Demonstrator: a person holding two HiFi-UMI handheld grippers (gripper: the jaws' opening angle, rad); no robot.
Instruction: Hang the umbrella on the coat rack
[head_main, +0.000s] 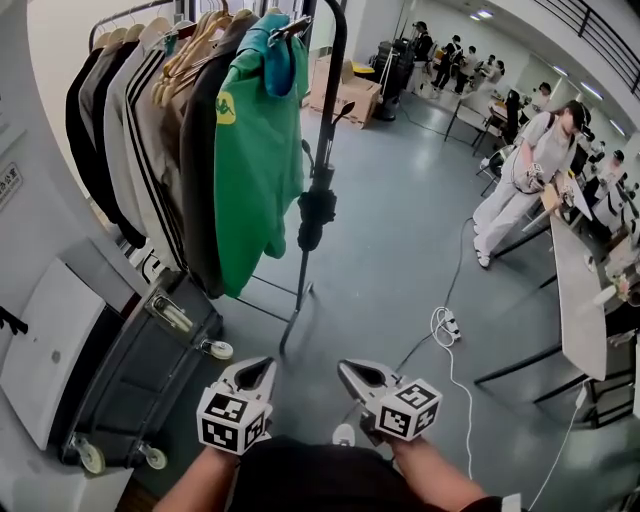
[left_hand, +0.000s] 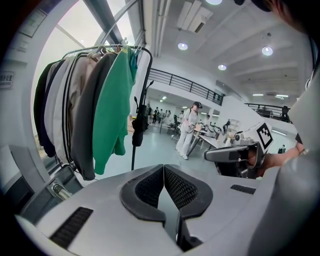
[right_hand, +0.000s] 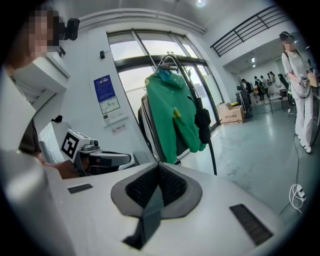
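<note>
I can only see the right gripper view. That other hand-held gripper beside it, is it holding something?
Observer: No. The left hand-held gripper has its jaws together, nothing between them.
Operator: Anything on the floor under the coat rack?
Observer: A dark suitcase lies there, wheels showing.
Operator: Is that green jacket hanging alone?
Observer: No, beside it hang black, grey and beige coats.

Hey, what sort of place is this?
Probably a large open workroom or lab hall: a coat rack full of jackets, people at long tables across a grey floor, and a railed upper gallery.
</note>
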